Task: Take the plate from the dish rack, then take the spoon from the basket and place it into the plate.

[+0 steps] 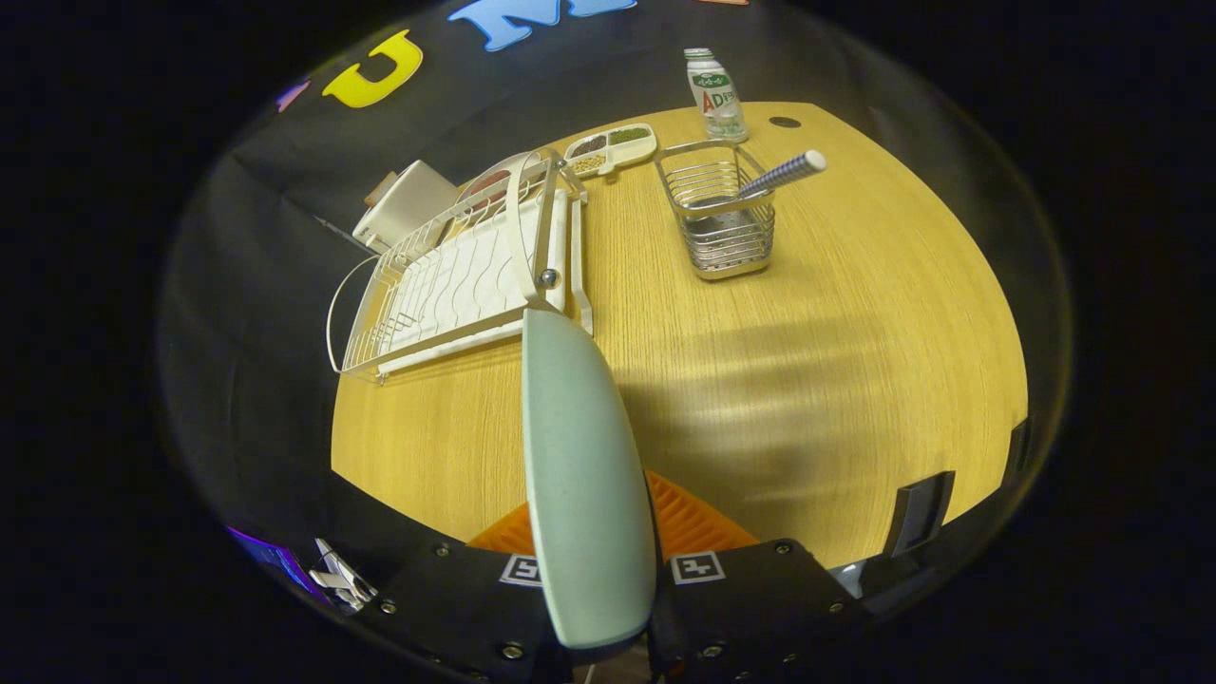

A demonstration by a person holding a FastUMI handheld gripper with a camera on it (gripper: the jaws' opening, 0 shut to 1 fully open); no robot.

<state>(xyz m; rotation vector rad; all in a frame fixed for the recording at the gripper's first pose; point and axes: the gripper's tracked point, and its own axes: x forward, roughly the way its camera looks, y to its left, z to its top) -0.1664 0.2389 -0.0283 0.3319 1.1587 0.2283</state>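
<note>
Tongs [591, 560] are clamped on the plate [579, 475], held edge-on above the table [836, 380]. Bare wood is right below, so lowering it flat looks like the next step; spoon [781, 175] waits in the basket [724, 220] ahead-right.

Beyond my claw, a small drink bottle [715, 95] stands upright at the far edge of the wooden table [855, 313]; a divided snack tray [610, 148] lies nearby, a white box [406, 204] further along.
</note>
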